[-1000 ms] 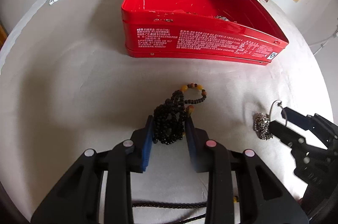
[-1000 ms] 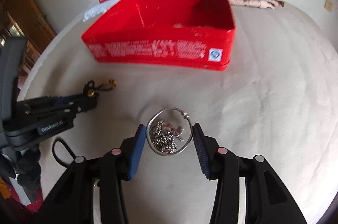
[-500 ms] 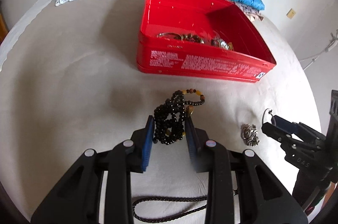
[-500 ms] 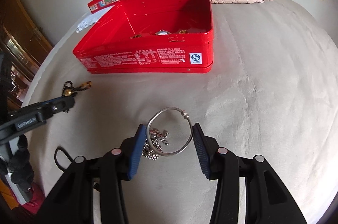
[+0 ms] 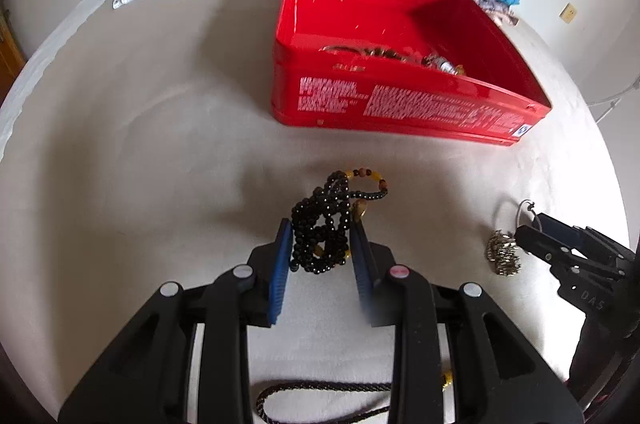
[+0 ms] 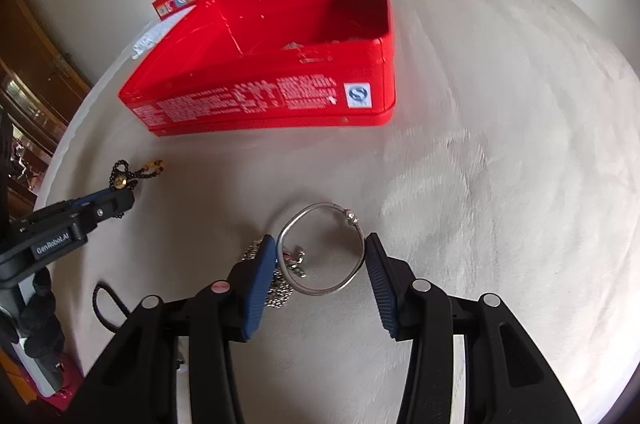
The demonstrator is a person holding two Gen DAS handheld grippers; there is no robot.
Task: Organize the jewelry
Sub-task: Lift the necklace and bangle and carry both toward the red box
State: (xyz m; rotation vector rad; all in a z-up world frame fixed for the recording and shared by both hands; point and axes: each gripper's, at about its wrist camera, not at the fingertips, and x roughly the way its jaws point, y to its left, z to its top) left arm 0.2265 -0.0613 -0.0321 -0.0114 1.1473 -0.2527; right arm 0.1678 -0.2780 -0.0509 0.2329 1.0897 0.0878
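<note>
Left gripper (image 5: 322, 244): clamped on bunched black bead necklace (image 5: 324, 232), lifted above cream bedcover (image 5: 120, 144).
Right gripper (image 6: 320, 264): clamped across thin silver bangle (image 6: 320, 248), silver chain (image 6: 280, 288) dangling.
Open red metal tin (image 5: 400, 104): ahead, jewelry inside.

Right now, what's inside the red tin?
The red tin is open. Along its near wall lie a few jewelry pieces: metal rings and dark beads, a little blurred. That wall hides the floor just behind it, so anything lying there is out of sight.
</note>
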